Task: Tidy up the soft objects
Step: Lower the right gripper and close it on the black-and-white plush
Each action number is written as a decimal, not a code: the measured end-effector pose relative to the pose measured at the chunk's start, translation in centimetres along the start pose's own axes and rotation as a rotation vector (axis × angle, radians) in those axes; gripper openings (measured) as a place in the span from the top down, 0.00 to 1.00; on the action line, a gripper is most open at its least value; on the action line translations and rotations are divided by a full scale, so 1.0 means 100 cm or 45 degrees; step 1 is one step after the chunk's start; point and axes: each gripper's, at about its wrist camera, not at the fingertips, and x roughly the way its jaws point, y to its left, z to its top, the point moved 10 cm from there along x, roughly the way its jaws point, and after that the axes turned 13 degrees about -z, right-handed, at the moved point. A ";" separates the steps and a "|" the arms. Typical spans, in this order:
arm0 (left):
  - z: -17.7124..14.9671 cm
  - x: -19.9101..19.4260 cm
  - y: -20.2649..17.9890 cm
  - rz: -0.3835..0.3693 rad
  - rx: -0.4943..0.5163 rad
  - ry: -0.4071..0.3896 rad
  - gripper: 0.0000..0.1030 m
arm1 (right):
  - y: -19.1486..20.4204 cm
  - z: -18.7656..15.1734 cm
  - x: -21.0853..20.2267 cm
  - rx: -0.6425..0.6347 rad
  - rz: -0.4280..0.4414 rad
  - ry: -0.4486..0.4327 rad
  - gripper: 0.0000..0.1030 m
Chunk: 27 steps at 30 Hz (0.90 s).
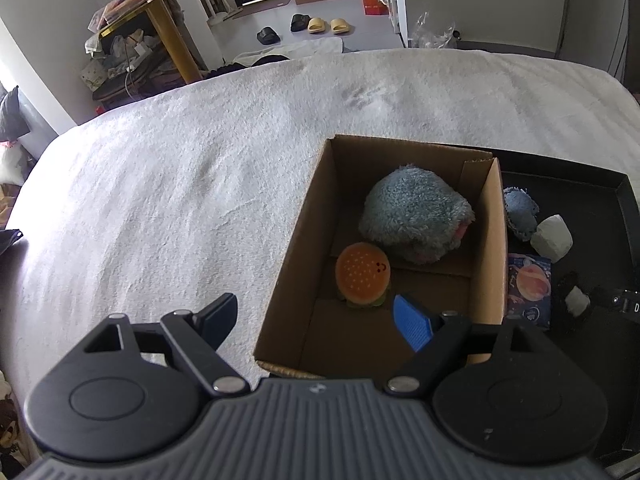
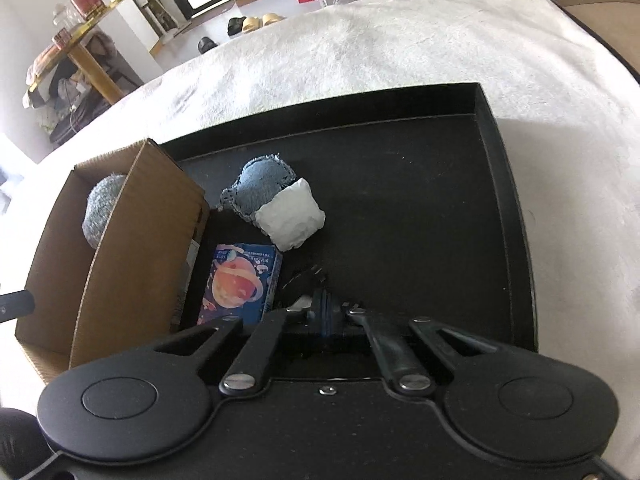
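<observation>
The left gripper (image 1: 320, 320) hangs with its blue-padded fingers (image 1: 412, 322) spread wide, straddling the left wall of the cardboard box (image 1: 296, 264) with nothing between them; one finger is over the white blanket (image 1: 180, 168) at about 7 o'clock of the box, the other inside the box near its front. In the box, a fuzzy grey-blue plush (image 1: 416, 216) sits toward 1 o'clock and a burger plush (image 1: 362, 274) lies just beside it at 7 o'clock. The box stands against the left side of a black tray (image 2: 488, 128). In the right wrist view, the right gripper (image 2: 324, 312) has its fingers drawn together on a dark furry toy with a white patch (image 2: 304, 298), low in the tray at 6 o'clock; how much of the toy is caught is hidden by the fingers. At 10 o'clock from that grip lies a blue planet-print packet (image 2: 240, 280), close by the box wall. Further up, at 11 o'clock, a white cushion (image 2: 292, 216) touches a denim cushion (image 2: 260, 184) behind it. Past the bed at 12 o'clock, slippers (image 1: 326, 24) lie on the floor.
</observation>
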 end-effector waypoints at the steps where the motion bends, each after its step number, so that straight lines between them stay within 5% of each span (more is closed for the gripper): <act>1: 0.000 -0.001 0.000 -0.002 -0.002 -0.002 0.18 | -0.001 0.001 -0.003 0.002 0.003 -0.009 1.00; 5: -0.002 -0.008 0.003 -0.005 -0.004 -0.015 0.18 | -0.004 0.002 -0.006 0.048 0.033 -0.005 1.00; 12: -0.003 -0.016 0.006 -0.004 -0.009 -0.032 0.18 | -0.015 0.006 -0.008 0.192 0.097 0.018 0.69; 19: -0.004 -0.009 0.006 -0.019 -0.014 -0.019 0.18 | -0.020 0.011 -0.001 0.267 0.116 0.033 0.54; 27: -0.002 0.006 0.012 -0.027 -0.027 0.001 0.18 | -0.009 0.009 0.015 0.217 0.087 0.068 0.49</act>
